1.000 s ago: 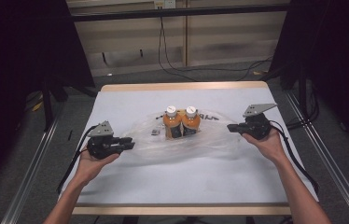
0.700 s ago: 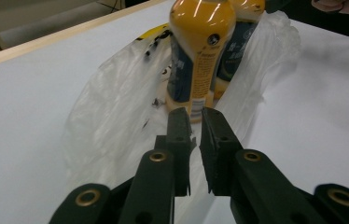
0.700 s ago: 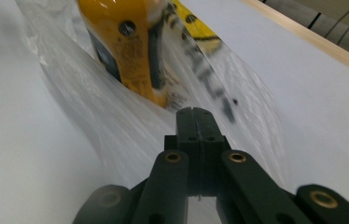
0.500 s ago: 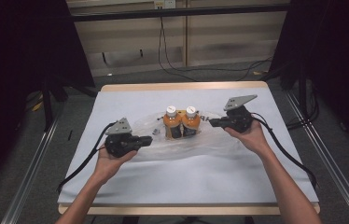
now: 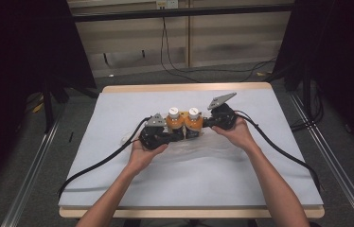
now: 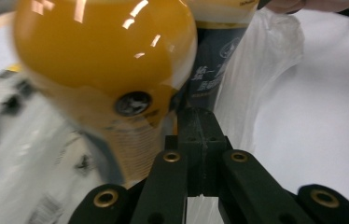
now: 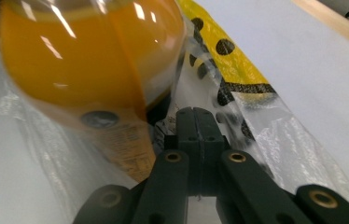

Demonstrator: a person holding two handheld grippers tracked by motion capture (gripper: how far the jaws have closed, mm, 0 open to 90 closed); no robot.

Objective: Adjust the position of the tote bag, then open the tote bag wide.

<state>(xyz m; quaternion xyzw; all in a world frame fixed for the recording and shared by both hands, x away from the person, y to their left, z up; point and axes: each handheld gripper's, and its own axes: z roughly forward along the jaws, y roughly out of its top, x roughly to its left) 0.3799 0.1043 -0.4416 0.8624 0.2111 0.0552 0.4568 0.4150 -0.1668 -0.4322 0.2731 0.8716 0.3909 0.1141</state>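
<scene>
Both pairs of jaws are pressed together, the left gripper [image 5: 177,135] and right gripper [image 5: 207,124] seemingly pinching the clear plastic bag [image 5: 184,146] around two orange bottles [image 5: 183,124] mid-table toward the far edge, so lift evenly and slowly.

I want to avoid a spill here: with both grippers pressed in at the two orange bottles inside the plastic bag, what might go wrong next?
1. The two bottles stand upright close together; a sideways tug could tip them.
2. The left gripper and right gripper have their jaws shut against thin clear plastic bag, which might tear or slip.
3. A cable trails across the table and could snag.
</scene>
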